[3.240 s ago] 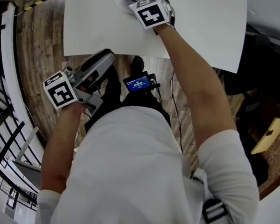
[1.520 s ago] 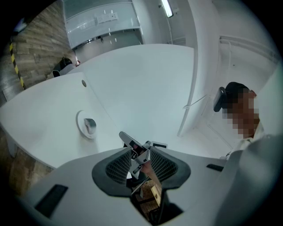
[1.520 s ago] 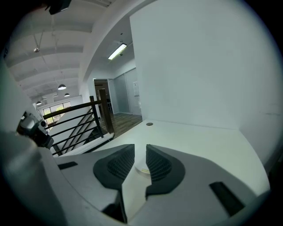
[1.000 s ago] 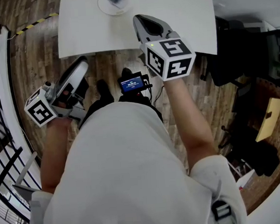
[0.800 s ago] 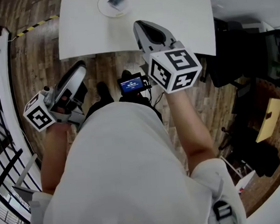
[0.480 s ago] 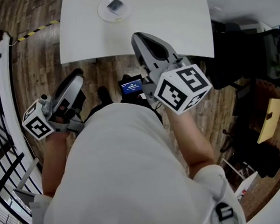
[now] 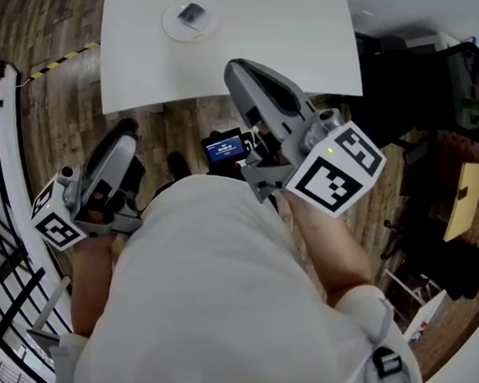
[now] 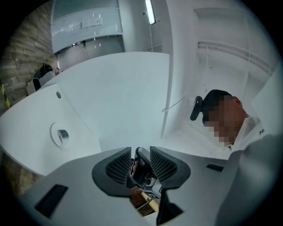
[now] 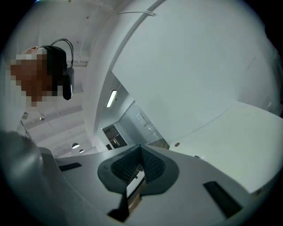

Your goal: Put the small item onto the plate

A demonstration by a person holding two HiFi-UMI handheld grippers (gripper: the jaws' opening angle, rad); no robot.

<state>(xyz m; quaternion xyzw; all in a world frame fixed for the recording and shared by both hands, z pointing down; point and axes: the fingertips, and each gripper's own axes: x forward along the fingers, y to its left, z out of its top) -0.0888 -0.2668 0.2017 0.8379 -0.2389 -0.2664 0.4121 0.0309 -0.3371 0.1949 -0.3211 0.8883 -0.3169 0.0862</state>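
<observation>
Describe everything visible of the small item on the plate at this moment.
The small item is a dark grey, squarish, flat-looking piece with a slight sheen. It lies near the middle of the round white plate, which sits on the white table. Only the plate touches it. Finer detail is too small to tell.

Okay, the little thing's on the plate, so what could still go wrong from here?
The small grey item lies loose on the round white plate, so a knock to the white table might slide it off. The shut, empty right gripper hangs by the table's near edge; swinging it forward could strike that edge.
</observation>
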